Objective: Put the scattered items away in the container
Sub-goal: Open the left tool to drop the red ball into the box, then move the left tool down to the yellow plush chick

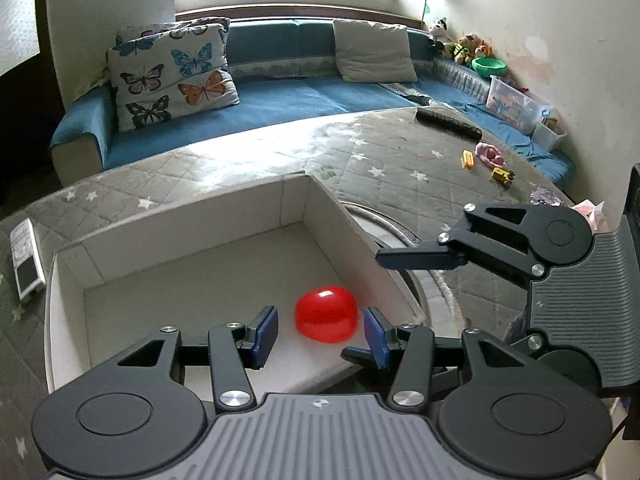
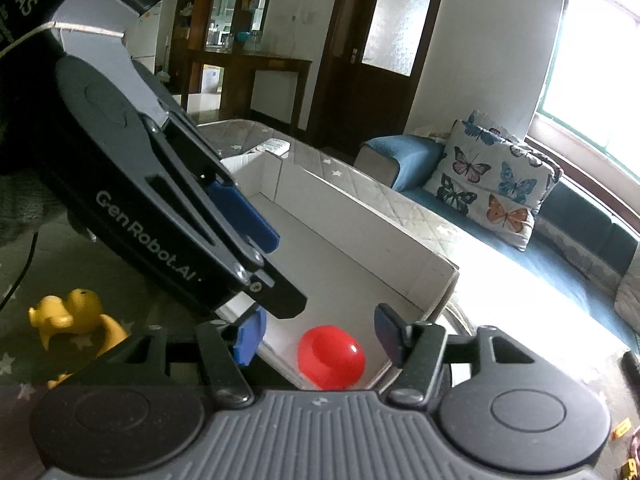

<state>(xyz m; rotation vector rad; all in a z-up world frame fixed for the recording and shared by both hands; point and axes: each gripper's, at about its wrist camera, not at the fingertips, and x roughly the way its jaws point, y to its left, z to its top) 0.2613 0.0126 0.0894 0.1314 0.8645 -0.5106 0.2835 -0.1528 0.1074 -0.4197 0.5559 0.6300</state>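
A red ball point(image 1: 326, 314) lies on the floor of the white cardboard box point(image 1: 180, 236), near its right wall. My left gripper point(image 1: 322, 334) is open and empty, hovering over the box's near edge with the ball just beyond its blue pads point(image 1: 266, 330). My right gripper point(image 2: 316, 336) is open and empty over the box corner point(image 2: 436, 280), above the same ball point(image 2: 331, 357). The right gripper also shows in the left wrist view point(image 1: 420, 258), at the box's right side. The left gripper also shows in the right wrist view point(image 2: 244, 216), above the box.
The box stands on a grey quilted star-pattern mat point(image 1: 400, 168). A yellow duck toy point(image 2: 76, 316) lies left of the box. Small yellow toys point(image 1: 502, 176), a pink toy point(image 1: 490, 154) and a black remote point(image 1: 448, 124) lie far right. A white remote point(image 1: 26, 266) lies left. A blue sofa point(image 1: 280, 100) is behind.
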